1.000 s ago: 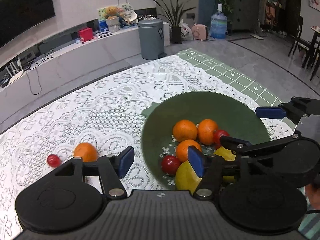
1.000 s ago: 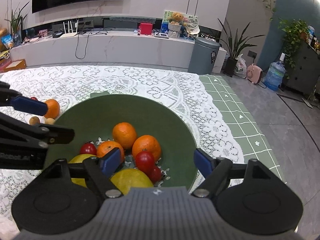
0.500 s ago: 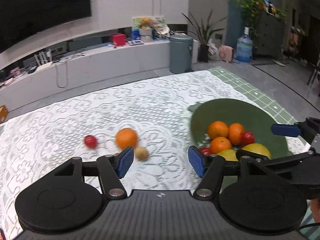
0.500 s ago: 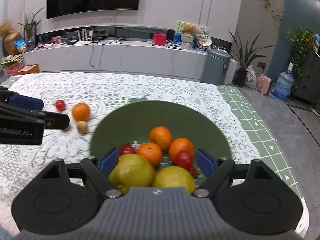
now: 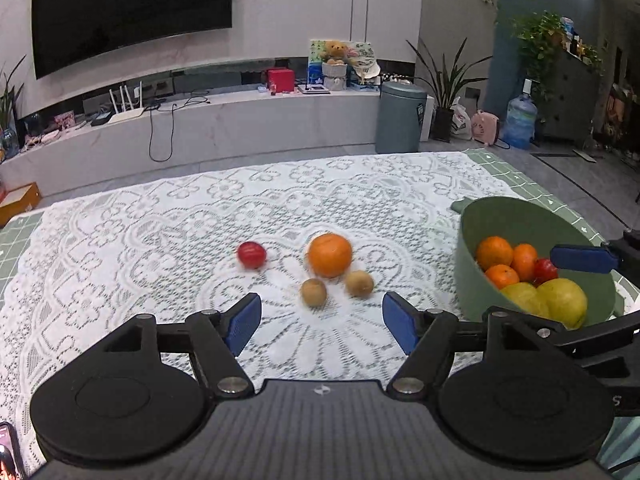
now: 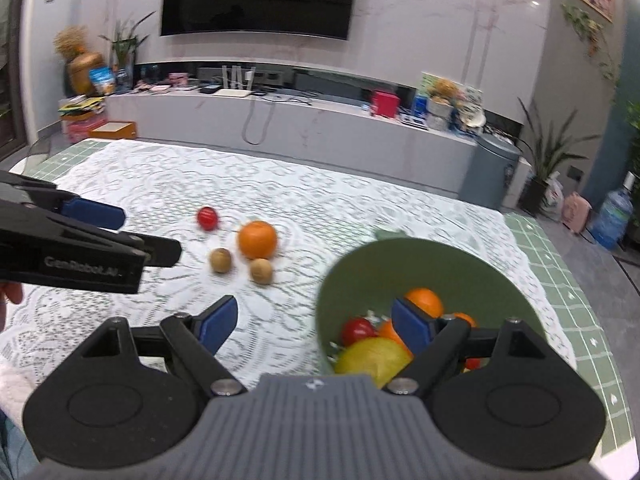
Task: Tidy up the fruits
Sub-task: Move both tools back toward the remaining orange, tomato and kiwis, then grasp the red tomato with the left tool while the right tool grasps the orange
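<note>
L gripper [image 5: 322, 322] hangs over the lace tablecloth [image 5: 160, 240], jaws spread wide w/ nothing between the blue pads; they have just been opening further. Just ahead of its tips sits a small cluster of loose fruit: an orange [image 5: 330, 255] w/ two small brown round fruits, one [image 5: 313, 292] in front-left of it and the other [image 5: 359, 283] in front-right, both close to the orange, maybe touching it but motion blur makes that hard to call; a small red fruit [image 5: 251, 255] lies apart to the left of the orange.

The green bowl [image 5: 520, 216] stands on the cloth to the right of the cluster, well clear of it; inside are three oranges, a red fruit and two big yellow-green fruits piled toward the near side.

R gripper [image 6: 316, 322] hovers near the bowl's left rim, jaws also spread and empty, just been opening a bit; its left pad is over bare cloth, its right pad is in front of the bowl's fruit in the right wrist view, not pressing on anything I can see. In that view the L gripper's fingers reach in from the left edge, w/ part of a hand at the frame edge.

Background: wall TV [image 5: 132, 12], long white console [image 5: 240, 120], grey bin [image 5: 400, 118], plants, water jug.
</note>
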Demonstrator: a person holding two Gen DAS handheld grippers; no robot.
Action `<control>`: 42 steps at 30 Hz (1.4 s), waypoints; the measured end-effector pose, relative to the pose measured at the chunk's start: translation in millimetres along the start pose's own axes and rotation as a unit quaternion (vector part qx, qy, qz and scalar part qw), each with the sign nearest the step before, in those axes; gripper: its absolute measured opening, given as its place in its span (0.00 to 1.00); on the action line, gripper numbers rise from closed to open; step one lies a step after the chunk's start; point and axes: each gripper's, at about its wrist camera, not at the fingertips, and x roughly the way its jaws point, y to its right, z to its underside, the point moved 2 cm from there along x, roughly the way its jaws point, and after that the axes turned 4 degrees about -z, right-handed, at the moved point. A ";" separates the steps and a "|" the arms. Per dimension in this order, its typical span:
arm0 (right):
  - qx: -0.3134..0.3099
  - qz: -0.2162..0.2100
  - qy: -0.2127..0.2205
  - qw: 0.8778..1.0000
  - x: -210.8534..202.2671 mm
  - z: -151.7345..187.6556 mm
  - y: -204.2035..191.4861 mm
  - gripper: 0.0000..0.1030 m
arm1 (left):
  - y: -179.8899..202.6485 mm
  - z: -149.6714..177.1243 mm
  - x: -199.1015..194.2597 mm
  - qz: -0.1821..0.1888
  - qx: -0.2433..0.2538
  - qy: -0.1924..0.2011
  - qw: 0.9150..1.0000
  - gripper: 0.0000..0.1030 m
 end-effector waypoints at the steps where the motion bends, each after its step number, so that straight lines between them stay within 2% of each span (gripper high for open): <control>1: -0.005 -0.004 -0.001 1.000 1.8 -1.4 -3.6 0.79 | -3.3 1.1 0.2 -0.002 -0.004 0.000 1.000 0.79; 4: -0.016 -0.013 -0.003 1.000 8.3 -5.2 -12.2 0.79 | -14.9 2.4 1.4 0.001 -0.018 -0.002 1.000 0.84; 7: -0.023 -0.020 -0.006 1.000 15.3 -8.0 -19.1 0.80 | -28.4 1.6 1.6 0.025 -0.049 0.002 0.998 0.86; 11: -0.024 -0.025 -0.010 0.999 26.2 -13.2 -24.1 0.84 | -43.7 -0.8 2.6 0.020 -0.073 0.004 0.997 0.86; 18: -0.016 -0.039 -0.016 0.999 52.2 -29.6 -29.0 0.85 | -59.7 -5.7 7.0 0.001 -0.065 0.012 0.998 0.86; 20: -0.021 -0.038 -0.021 0.999 60.2 -33.2 -31.7 0.85 | -65.3 -6.8 11.5 -0.002 -0.076 0.005 0.997 0.85; 22: -0.023 -0.041 -0.026 0.999 68.5 -36.9 -33.4 0.85 | -72.1 -7.3 17.3 0.004 -0.088 -0.004 0.996 0.79; 26: -0.019 -0.045 -0.038 0.998 82.5 -43.0 -34.4 0.85 | -81.9 -5.6 27.7 0.003 -0.107 -0.017 0.994 0.78; 31: -0.004 -0.052 -0.057 0.997 103.1 -49.1 -31.5 0.80 | -90.6 -3.7 40.4 0.006 -0.121 -0.031 0.992 0.77; 35: 0.010 -0.056 -0.069 0.996 118.8 -53.4 -28.6 0.73 | -92.5 -3.6 50.4 0.010 -0.123 -0.039 0.992 0.75; 42: 0.044 -0.056 -0.081 0.994 144.0 -62.7 -19.9 0.64 | -94.9 -8.1 69.6 0.023 -0.123 -0.051 0.991 0.66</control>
